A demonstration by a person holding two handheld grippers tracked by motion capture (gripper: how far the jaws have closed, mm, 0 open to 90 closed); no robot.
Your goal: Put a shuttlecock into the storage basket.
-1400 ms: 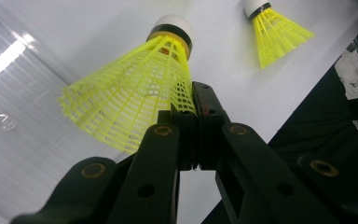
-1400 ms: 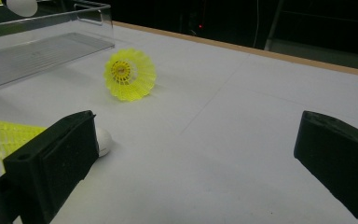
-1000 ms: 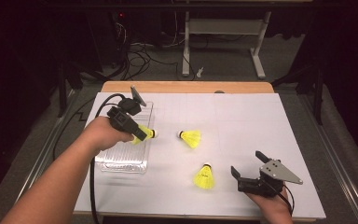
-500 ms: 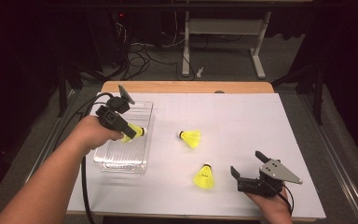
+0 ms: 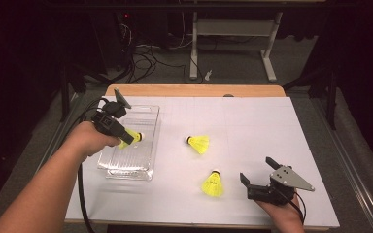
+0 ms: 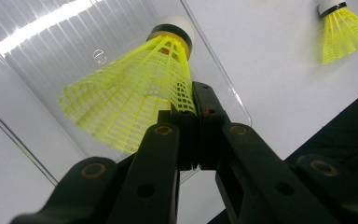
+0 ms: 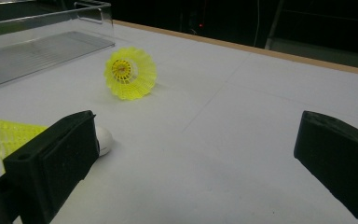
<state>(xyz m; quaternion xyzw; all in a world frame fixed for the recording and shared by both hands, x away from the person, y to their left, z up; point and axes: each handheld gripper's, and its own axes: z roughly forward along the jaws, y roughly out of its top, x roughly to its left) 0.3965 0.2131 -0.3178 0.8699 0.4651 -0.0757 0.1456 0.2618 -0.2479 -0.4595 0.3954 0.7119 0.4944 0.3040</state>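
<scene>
- Nearest, by the front edge of the white tabletop (image 5: 252, 121) towards its right corner, the right gripper (image 5: 260, 175) rests in the person's hand with its black jaws spread wide and nothing between them.
- Just left of it lies a yellow plastic-skirted shuttlecock with a white cork (image 5: 212, 183), cork pointing towards the far edge, apart from the jaws.
- Farther in, near the middle of the tabletop, a second yellow mesh shuttlecock (image 5: 198, 143) lies on its side, cork towards the left edge.
- Beyond, by the left edge, stands a clear plastic rectangular tray (image 5: 145, 160).
- Over the tray's middle, the left gripper (image 6: 196, 109) is clenched on the rim of a third yellow net-skirted shuttlecock with a dark-banded white cork (image 6: 135, 88); whether it touches the tray floor cannot be told.
</scene>
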